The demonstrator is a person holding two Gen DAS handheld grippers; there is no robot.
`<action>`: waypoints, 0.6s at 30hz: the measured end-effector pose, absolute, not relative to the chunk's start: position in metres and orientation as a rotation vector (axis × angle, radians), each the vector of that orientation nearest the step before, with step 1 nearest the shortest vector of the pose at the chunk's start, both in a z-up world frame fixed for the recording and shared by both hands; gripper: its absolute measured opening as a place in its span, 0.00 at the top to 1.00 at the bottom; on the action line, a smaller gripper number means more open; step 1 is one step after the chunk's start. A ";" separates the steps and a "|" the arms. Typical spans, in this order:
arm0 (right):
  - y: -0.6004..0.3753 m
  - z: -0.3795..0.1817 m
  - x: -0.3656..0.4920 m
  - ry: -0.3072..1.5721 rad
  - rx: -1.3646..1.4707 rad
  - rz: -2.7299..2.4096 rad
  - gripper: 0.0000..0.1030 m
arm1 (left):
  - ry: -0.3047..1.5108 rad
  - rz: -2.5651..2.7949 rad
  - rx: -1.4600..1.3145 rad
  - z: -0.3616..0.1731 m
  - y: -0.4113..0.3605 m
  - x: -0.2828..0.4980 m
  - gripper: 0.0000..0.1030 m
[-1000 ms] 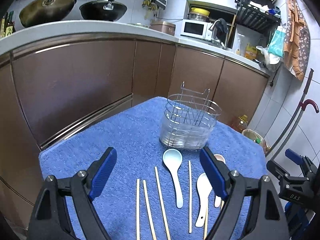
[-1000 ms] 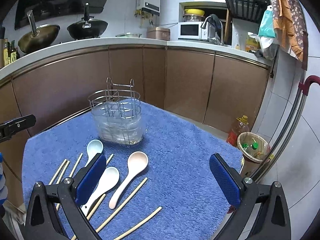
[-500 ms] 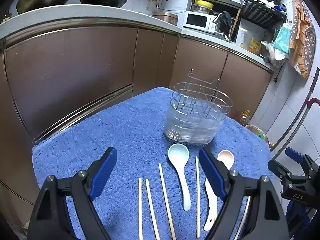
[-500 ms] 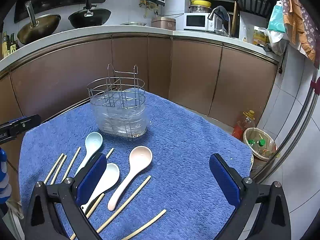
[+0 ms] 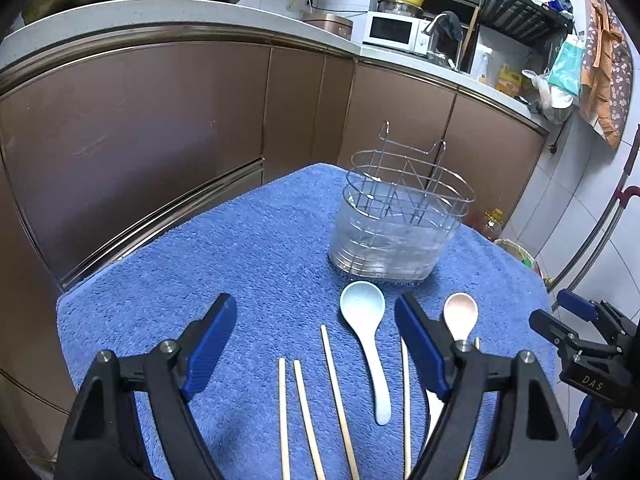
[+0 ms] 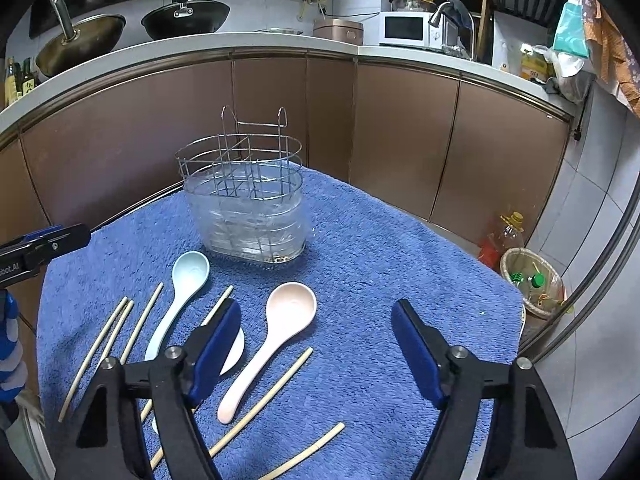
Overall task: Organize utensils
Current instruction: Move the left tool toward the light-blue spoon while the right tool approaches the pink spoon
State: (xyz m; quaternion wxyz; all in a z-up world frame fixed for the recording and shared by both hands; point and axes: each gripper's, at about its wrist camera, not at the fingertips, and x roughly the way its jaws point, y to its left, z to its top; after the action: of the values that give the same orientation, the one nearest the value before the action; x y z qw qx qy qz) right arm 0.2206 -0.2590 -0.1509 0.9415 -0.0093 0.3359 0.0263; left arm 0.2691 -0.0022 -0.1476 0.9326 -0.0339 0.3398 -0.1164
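Blue pads (image 5: 210, 340) on the left gripper (image 5: 316, 344) are standing wide apart, gripping nothing, hovering over a blue towel (image 5: 248, 248). Between those fingers three chopsticks (image 5: 336, 392) are lying side by side, and a pale blue spoon (image 5: 366, 328) is lying just inside the right-hand finger. A pink spoon (image 5: 460, 314) is showing beyond that finger. Ahead, a wire caddy (image 5: 400, 216) is standing upright.

Fingers of the right gripper (image 6: 316, 344) are likewise spread wide and empty. Its left finger is partly hiding a white spoon (image 6: 234, 354); the pink spoon (image 6: 280, 328) is lying just inside it, with the caddy (image 6: 248, 200) ahead and to the left.
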 end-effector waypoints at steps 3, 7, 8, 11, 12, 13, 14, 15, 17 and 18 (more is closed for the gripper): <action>-0.259 -0.154 0.223 0.697 -0.009 0.062 0.36 | 0.713 -0.254 -0.064 -0.151 -0.005 0.273 0.33; -0.259 -0.157 0.225 0.712 0.001 0.071 0.43 | 0.733 -0.274 -0.065 -0.155 -0.008 0.276 0.36; -0.259 -0.157 0.225 0.716 0.006 0.077 0.45 | 0.738 -0.279 -0.064 -0.156 -0.009 0.277 0.37; -0.260 -0.160 0.226 0.726 0.024 0.097 0.47 | 0.755 -0.298 -0.072 -0.158 -0.009 0.279 0.40; -0.261 -0.161 0.227 0.732 0.041 0.110 0.48 | 0.766 -0.309 -0.081 -0.159 -0.008 0.281 0.42; -0.264 -0.163 0.229 0.742 0.064 0.125 0.48 | 0.774 -0.317 -0.089 -0.159 -0.008 0.283 0.42; -0.266 -0.166 0.231 0.752 0.089 0.141 0.49 | 0.784 -0.325 -0.098 -0.159 -0.008 0.285 0.43; -0.269 -0.168 0.232 0.763 0.110 0.155 0.50 | 0.794 -0.335 -0.108 -0.160 -0.008 0.288 0.45; -0.273 -0.173 0.237 0.787 0.156 0.189 0.50 | 0.824 -0.363 -0.129 -0.161 -0.008 0.296 0.47; -0.276 -0.175 0.240 0.801 0.183 0.209 0.51 | 0.841 -0.378 -0.139 -0.163 -0.009 0.301 0.49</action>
State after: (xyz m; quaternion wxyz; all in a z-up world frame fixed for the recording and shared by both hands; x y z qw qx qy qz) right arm 0.2396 -0.2764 -0.1754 0.9114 0.0889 0.3888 0.1013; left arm 0.3005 -0.0085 -0.1626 0.8932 -0.0670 0.4055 -0.1823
